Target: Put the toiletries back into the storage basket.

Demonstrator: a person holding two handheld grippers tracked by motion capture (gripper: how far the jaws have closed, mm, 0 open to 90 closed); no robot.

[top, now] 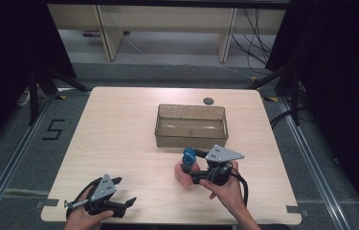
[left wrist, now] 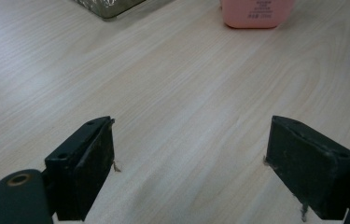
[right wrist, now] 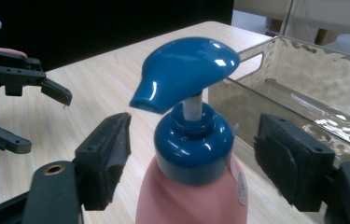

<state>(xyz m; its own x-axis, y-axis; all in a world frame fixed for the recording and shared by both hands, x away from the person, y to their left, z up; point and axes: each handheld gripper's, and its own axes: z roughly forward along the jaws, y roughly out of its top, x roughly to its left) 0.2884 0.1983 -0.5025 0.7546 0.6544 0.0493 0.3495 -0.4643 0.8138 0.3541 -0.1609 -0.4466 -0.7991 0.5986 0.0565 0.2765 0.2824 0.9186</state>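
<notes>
Item: pink pump bottle [top: 185, 173] with blue pump head [right wrist: 184, 72], upright on the table [top: 119, 139], near the front edge, just before the clear bin [top: 191, 125]. We have our right gripper [right wrist: 193, 154] set level at the bottle's blue collar, jaws either side with gaps showing, pads not yet pressing; we judge this placing suits a grip below the pump head, where the neck gives purchase for a lift toward the bin. Our left gripper [left wrist: 191, 163] rests at the front left corner, jaws wide apart over bare wood, holding nothing, kept well apart from the work.
</notes>
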